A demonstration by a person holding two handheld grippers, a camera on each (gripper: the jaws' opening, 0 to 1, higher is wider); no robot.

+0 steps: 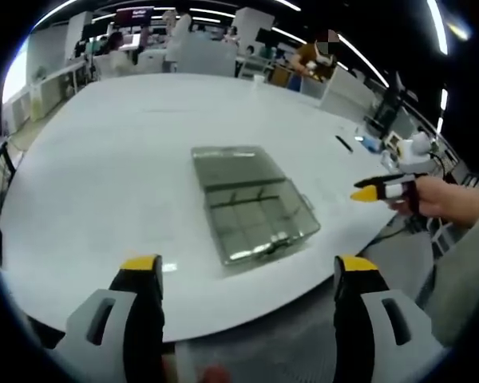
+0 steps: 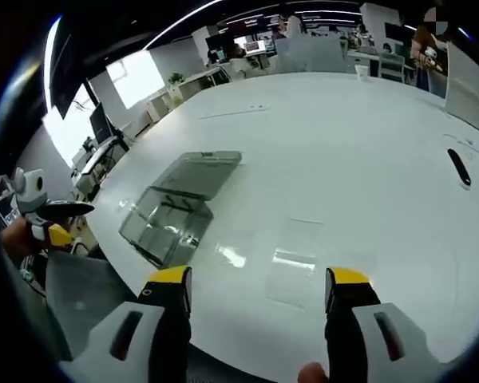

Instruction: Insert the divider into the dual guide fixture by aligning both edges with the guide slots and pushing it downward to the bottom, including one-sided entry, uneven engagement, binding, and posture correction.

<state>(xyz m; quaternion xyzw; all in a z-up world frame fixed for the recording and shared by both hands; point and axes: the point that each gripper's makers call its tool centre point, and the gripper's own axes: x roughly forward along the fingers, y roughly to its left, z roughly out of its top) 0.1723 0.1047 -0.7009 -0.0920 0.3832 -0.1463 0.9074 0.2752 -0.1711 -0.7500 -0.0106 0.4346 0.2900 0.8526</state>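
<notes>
White counter (image 1: 104, 183), clear lidded compartment box (image 1: 251, 203) at centre, transparent divider sheets (image 2: 295, 259) flat at 12 o'clock of right hand-held gripper (image 2: 259, 291), left hand-held gripper (image 1: 247, 275), both released, jaws apart, empty

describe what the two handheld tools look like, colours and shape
Each tool has two chunky grey jaws with slotted cut-outs, black inner faces and yellow tips. The left tool and the right tool look alike. From the side, in the left gripper view, the right tool shows a yellow tip, then white and black. A grey sleeve shows beside it.
</notes>
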